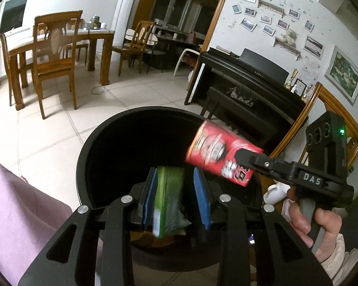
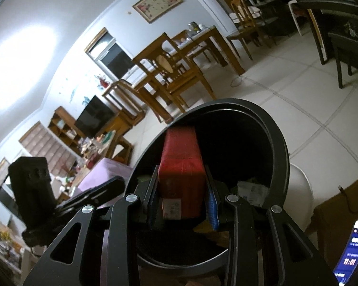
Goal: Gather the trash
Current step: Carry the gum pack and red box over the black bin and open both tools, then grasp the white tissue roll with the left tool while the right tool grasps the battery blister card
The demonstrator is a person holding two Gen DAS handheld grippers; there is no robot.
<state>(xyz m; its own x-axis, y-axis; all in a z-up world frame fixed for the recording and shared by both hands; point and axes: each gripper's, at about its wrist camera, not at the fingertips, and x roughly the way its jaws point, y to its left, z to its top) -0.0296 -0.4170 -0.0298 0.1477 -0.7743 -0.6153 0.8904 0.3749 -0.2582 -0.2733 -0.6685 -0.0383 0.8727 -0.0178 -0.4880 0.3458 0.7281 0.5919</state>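
Observation:
A black round trash bin stands on the tiled floor, its mouth under both grippers; it also shows in the right wrist view. My left gripper is open over the bin; a green packet, blurred, sits between its blue pads, touching the left one, with a gap to the right one. My right gripper is shut on a red carton and holds it above the bin mouth. The left wrist view shows that carton and the right gripper from the side.
Some trash lies inside the bin. A purple cloth is at the left. A black piano stands behind the bin, and a wooden dining table with chairs is farther back. A lit phone is at the lower right.

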